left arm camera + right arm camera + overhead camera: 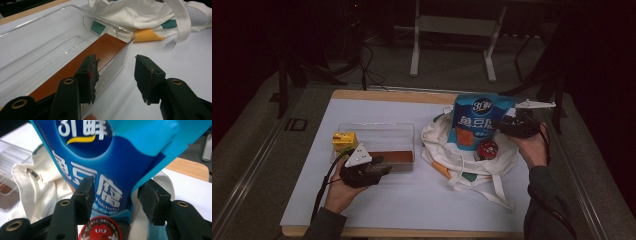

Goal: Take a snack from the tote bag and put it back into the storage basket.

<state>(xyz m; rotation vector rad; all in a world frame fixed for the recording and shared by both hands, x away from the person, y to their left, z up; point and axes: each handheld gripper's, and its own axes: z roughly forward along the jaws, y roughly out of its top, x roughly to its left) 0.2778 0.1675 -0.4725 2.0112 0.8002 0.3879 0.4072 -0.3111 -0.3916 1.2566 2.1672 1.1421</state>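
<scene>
A: Nearest the high camera is the left gripper (384,169), just in front of the clear plastic tray (377,131). What is it holding?

B: Nothing. Its own view shows the jaws parted with bare table between them, and one jaw close against the tray's near corner. The tray holds a flat brown slab (82,65) along its near wall. A small yellow box (344,141) stands at the tray's left end.

A: Right of the tray?

B: A white cloth tote bag (447,145), slumped open, its handles (492,187) trailing toward the person. On it lies a round red candy tin (487,149), and rising out of it is the blue snack pouch (475,120), just right of the tray and upright over the bag.

A: Does the right gripper (498,125) have the pouch?

B: I judge so. In the right gripper view the jaws stand fairly wide on either side of the pouch's (105,170) lower half, and the pouch seems to hang between them, though I can't see firm contact at the pads.

A: How will it handle?

B: Likely light, soft and puffy, with a glossy film that can slip. Squeezing the belly may crush what's inside. The flat sealed edge at the top or side looks the safer hold. A grip on the lower half leaves the top free to flop.
</scene>
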